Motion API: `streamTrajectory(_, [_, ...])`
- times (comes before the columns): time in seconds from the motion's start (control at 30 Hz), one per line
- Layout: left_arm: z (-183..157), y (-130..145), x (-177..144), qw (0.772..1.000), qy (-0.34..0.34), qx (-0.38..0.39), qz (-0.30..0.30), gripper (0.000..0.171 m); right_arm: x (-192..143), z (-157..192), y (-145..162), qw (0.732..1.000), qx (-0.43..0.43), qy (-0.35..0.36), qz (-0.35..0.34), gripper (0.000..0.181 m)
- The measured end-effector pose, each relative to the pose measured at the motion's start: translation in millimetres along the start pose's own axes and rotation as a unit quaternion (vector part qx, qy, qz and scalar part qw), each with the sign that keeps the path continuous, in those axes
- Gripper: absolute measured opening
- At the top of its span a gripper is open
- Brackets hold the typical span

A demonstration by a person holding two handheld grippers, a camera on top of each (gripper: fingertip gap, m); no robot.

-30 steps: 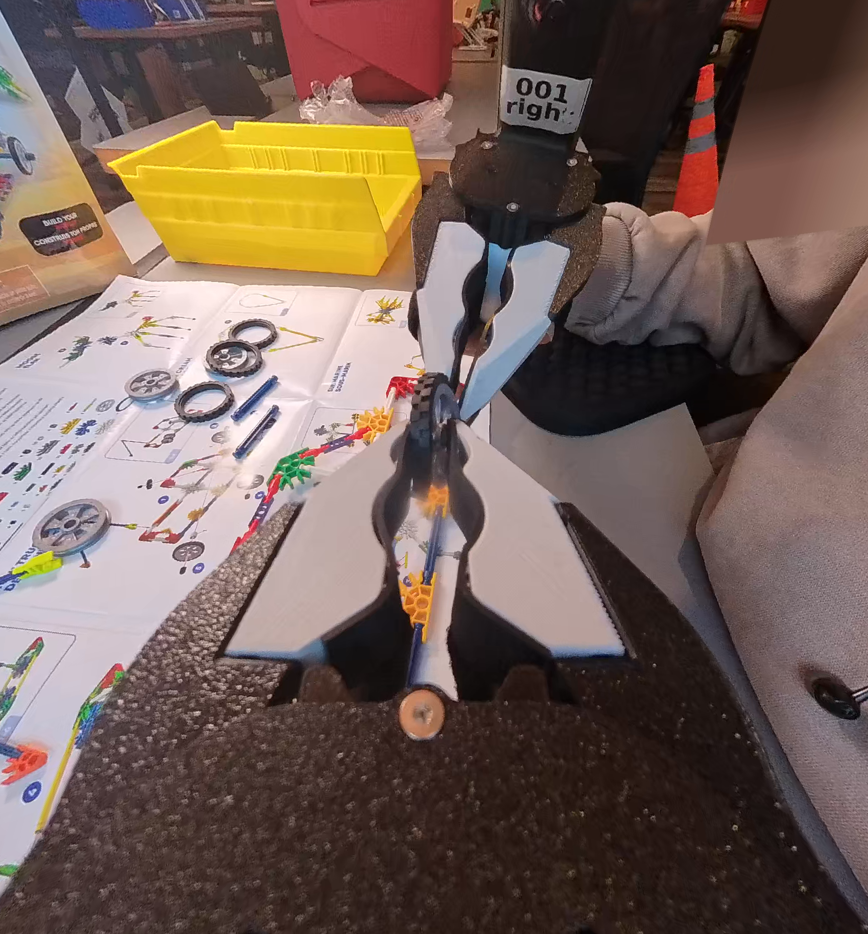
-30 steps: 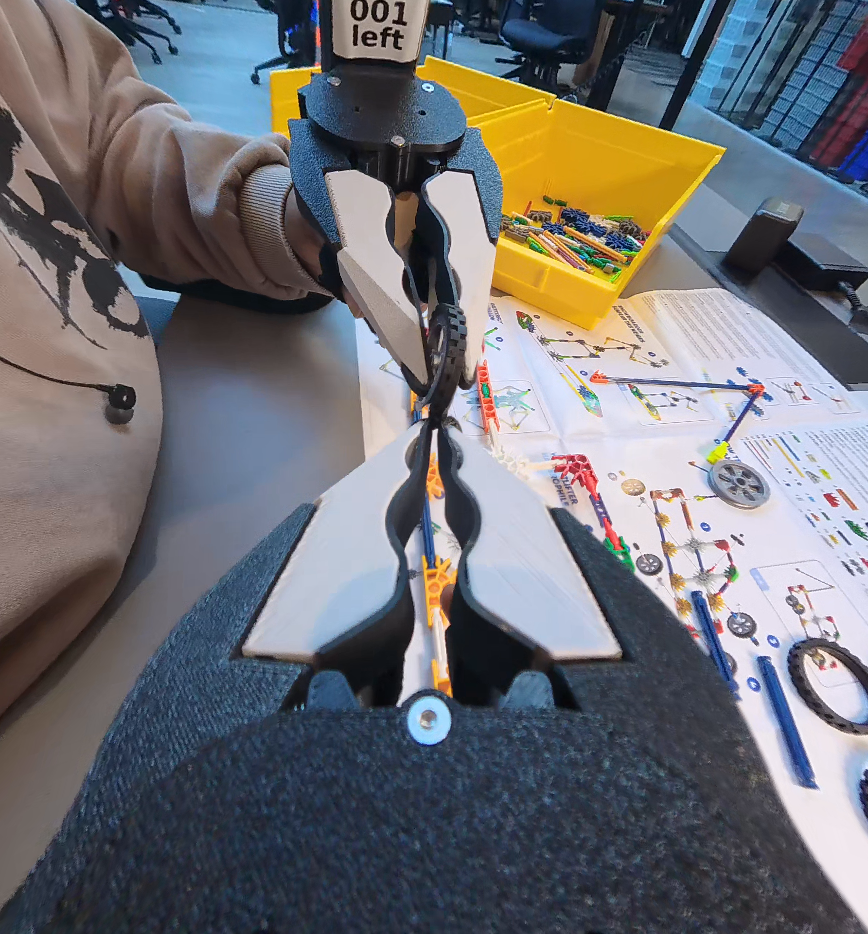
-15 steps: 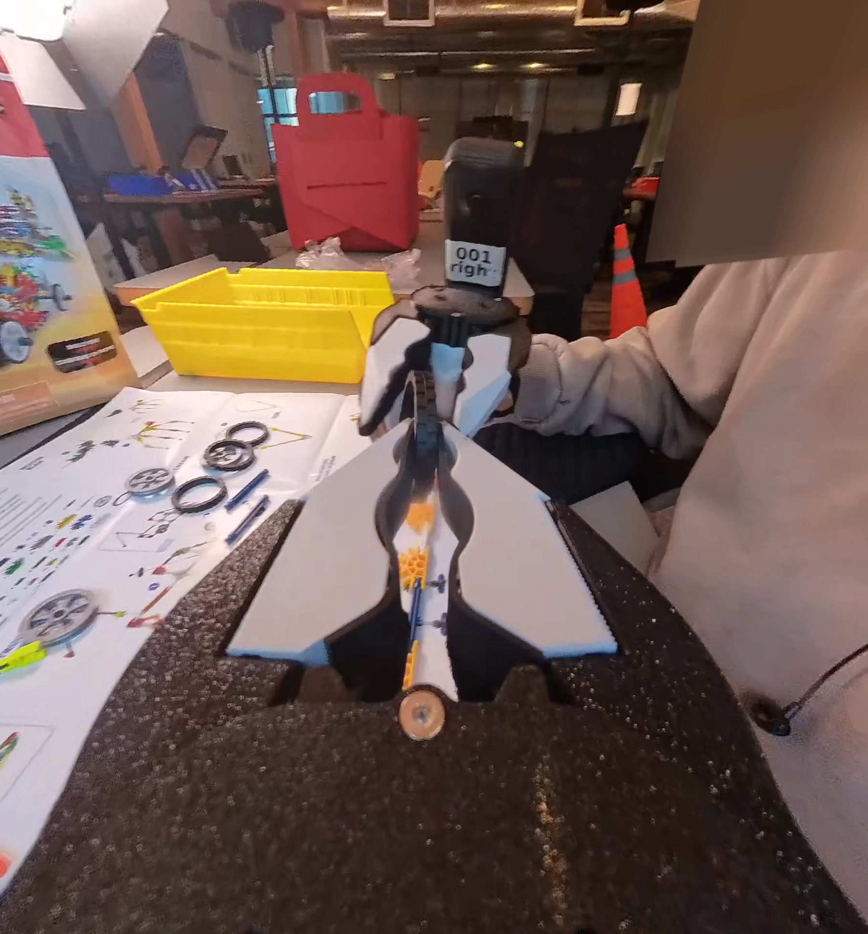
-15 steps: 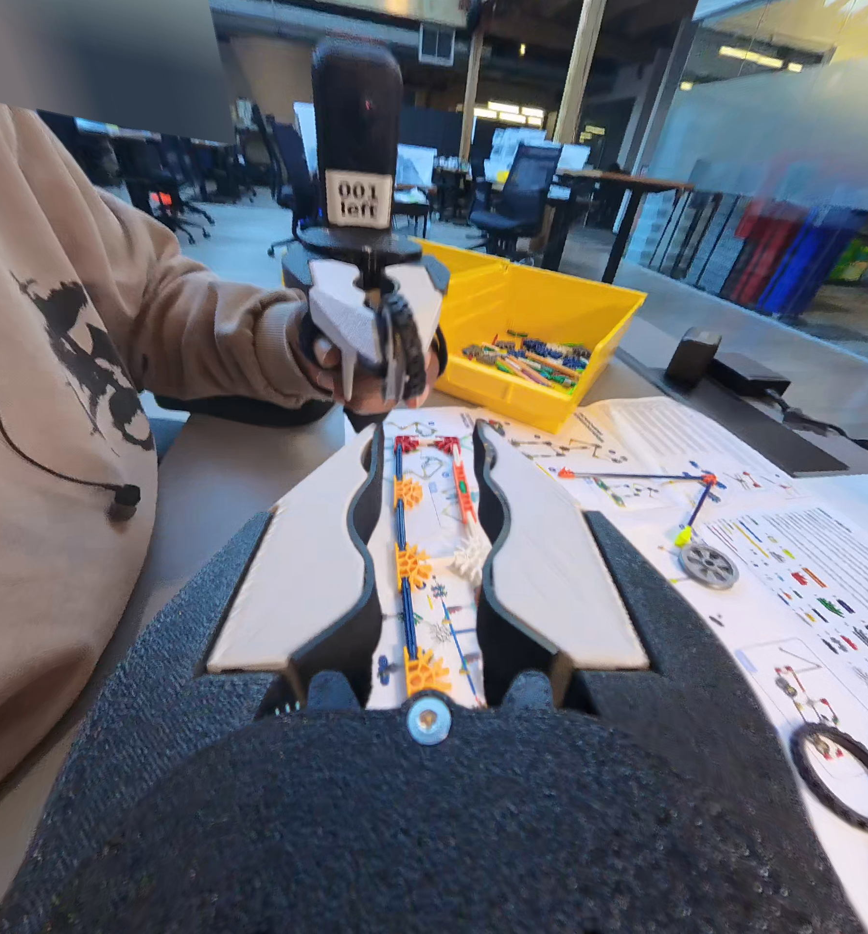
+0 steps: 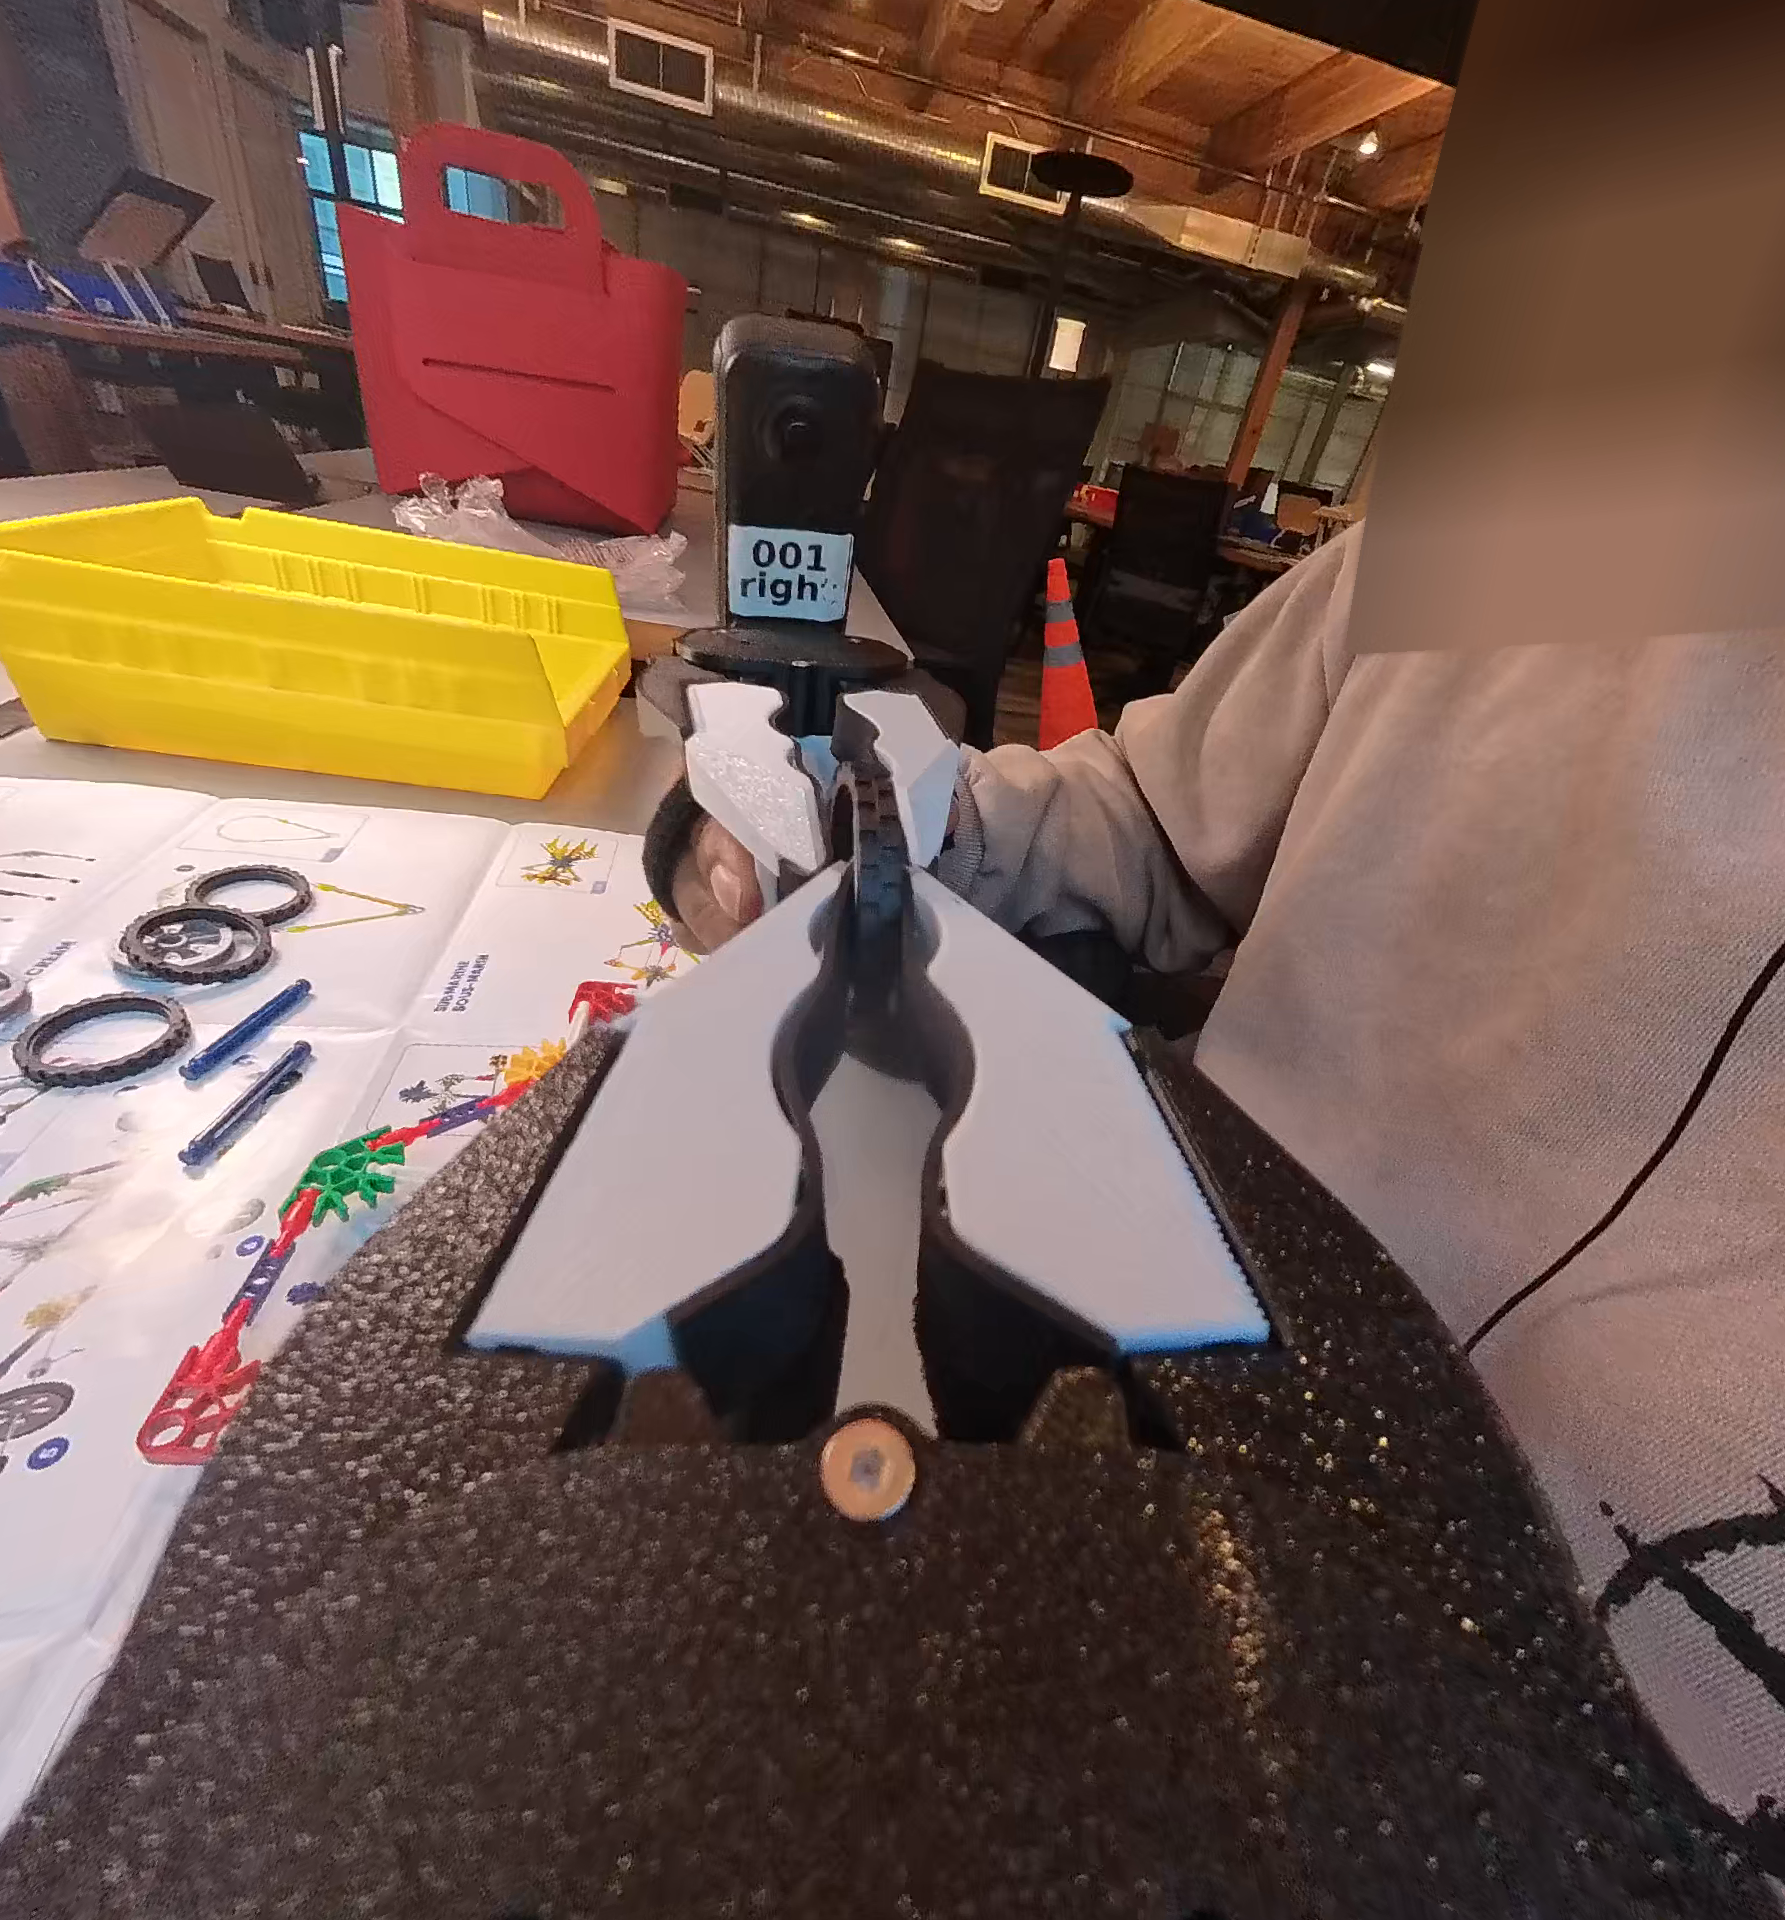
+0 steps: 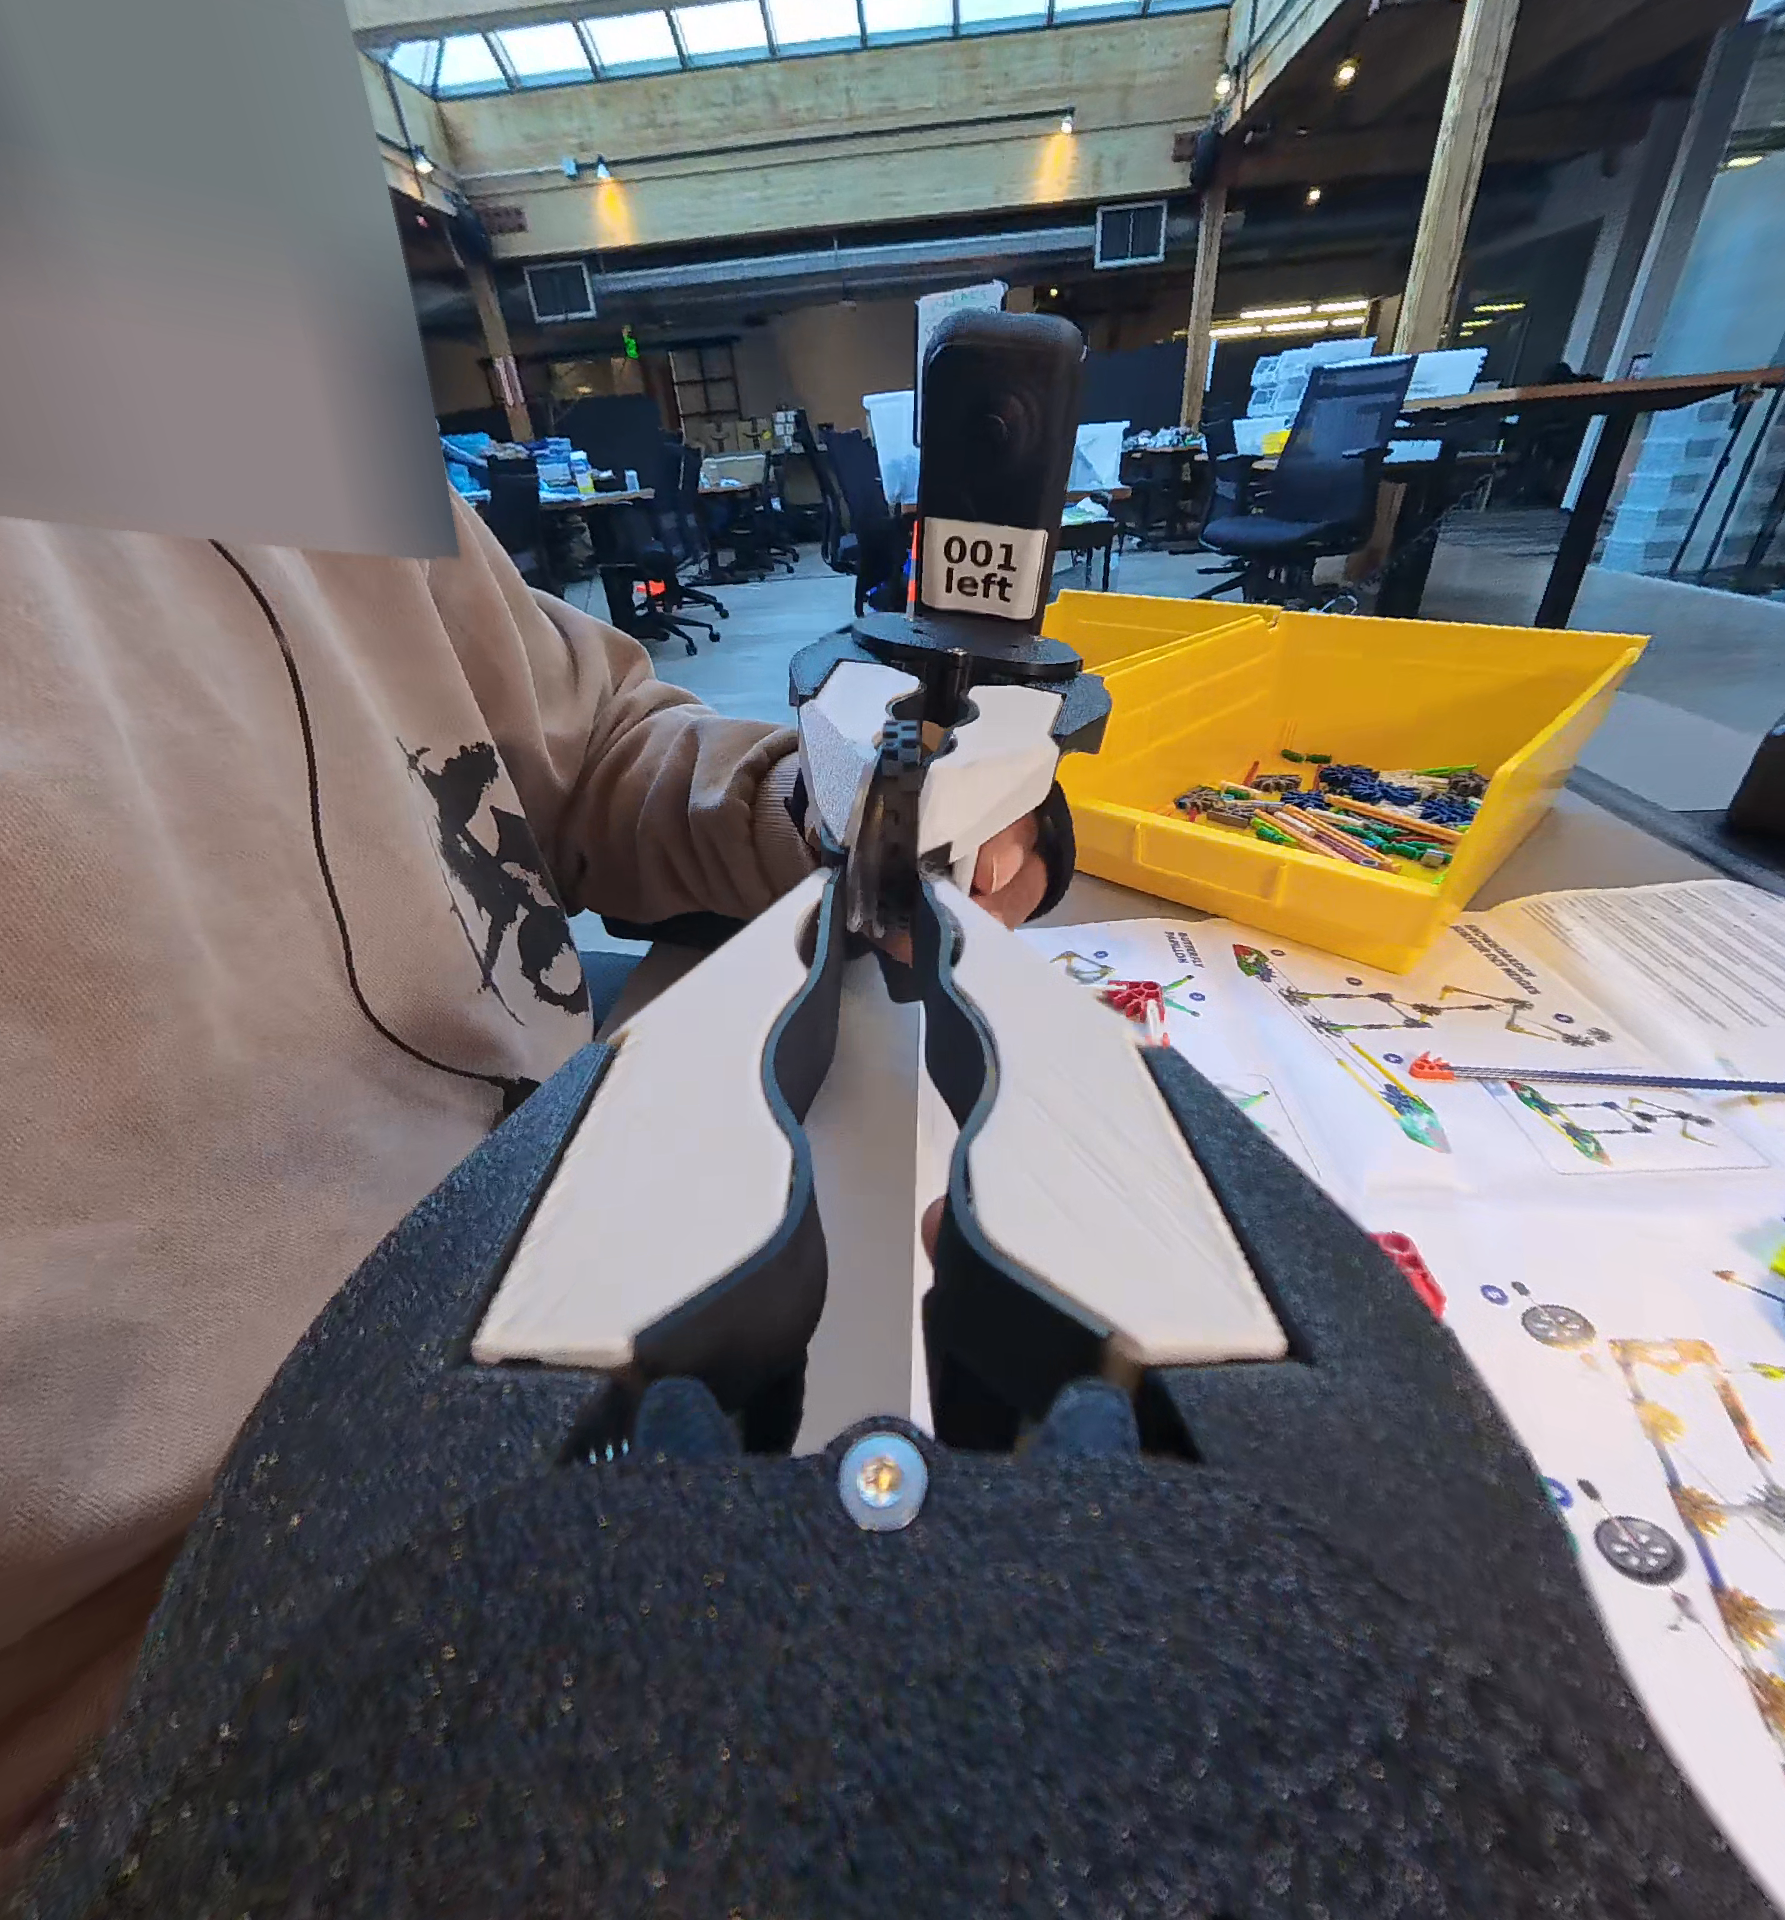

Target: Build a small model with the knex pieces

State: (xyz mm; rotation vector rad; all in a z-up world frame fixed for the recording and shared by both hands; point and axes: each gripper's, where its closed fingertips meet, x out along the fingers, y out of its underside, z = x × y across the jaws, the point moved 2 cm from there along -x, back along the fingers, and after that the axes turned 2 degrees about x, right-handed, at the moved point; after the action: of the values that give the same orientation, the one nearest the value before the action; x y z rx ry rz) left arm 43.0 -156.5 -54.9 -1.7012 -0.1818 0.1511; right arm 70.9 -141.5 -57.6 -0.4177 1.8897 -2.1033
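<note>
Both grippers are raised above the table, tips facing each other, with a small black toothed rubber tyre (image 5: 875, 883) caught between them. The left gripper (image 5: 872, 914) is clenched on the near edge of the tyre; the right gripper (image 5: 846, 831), seen opposite it with its white fingers (image 5: 753, 800), pinches the far edge — in the right wrist view its own tips (image 6: 883, 904) meet around the same tyre (image 6: 886, 831), and the left gripper (image 6: 909, 810) appears beyond it with the tyre edge-on in its grasp.

Below, on the grey table (image 5: 597, 769), a white printed instruction sheet (image 5: 431, 935) lies spread flat. On it rest three loose black rubber tyres (image 5: 103, 1037), two dark blue plastic rods (image 5: 244, 1029) side by side, and a chain of red, green and yellow plastic connector pieces (image 5: 337, 1184). A yellow plastic bin (image 6: 1387, 727) stands behind the sheet, holding mixed coloured rods and connectors. A red felt bag (image 5: 514, 343) stands farther back — well apart from the grippers.
</note>
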Motion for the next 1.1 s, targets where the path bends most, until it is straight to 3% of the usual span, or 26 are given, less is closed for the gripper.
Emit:
streamTrajectory(0.13, [5.7, 0.5, -2.4, 0.999, -0.028, 0.021, 0.025, 0.004, 0.7, -3.8, 0.9, 1.0, -0.007, 0.023, 0.019, 0.009])
streamTrajectory(0.23, [13.5, 6.9, -4.1, 0.991, -0.079, 0.085, 0.063, 0.006, 0.1, -11.0, 6.9, 0.997, -0.029, 0.061, 0.045, 0.009])
streamTrajectory(0.3, [17.7, 12.4, -6.6, 0.983, -0.103, 0.127, 0.082, 0.008, 1.5, -14.5, 11.8, 0.989, -0.08, 0.099, 0.079, 0.01])
streamTrajectory(0.4, [24.5, 17.5, -12.7, 0.981, -0.122, 0.127, 0.084, 0.015, 4.9, -15.8, 14.9, 0.953, -0.221, 0.165, 0.129, 0.009])
streamTrajectory(0.47, [26.8, 16.3, -18.0, 0.989, -0.108, 0.082, 0.064, 0.019, 4.4, -16.6, 16.8, 0.926, -0.292, 0.194, 0.142, 0.009])
streamTrajectory(0.6, [36.4, 5.8, -33.9, 0.993, -0.04, -0.107, -0.024, 0.038, -2.9, -24.9, 18.2, 0.865, -0.41, 0.243, 0.158, 0.01])
streamTrajectory(0.73, [52.4, 18.1, -32.8, 0.953, -0.006, -0.297, -0.064, 0.039, 1.6, -28.0, 28.2, 0.802, -0.506, 0.256, 0.188, 0.01])
streamTrajectory(0.83, [50.3, 30.1, -25.3, 0.928, 0.022, -0.366, -0.062, 0.029, 4.7, -29.8, 34.2, 0.771, -0.548, 0.256, 0.2, 0.01])
streamTrajectory(1.0, [53.3, 38.3, -23.0, 0.931, -0.003, -0.362, -0.046, 0.015, 3.2, -38.0, 41.5, 0.761, -0.551, 0.263, 0.219, 0.011])
streamTrajectory(1.1, [62.0, 42.7, -25.6, 0.943, -0.051, -0.328, -0.034, 0.004, 6.2, -41.1, 46.4, 0.808, -0.484, 0.263, 0.209, 0.018])
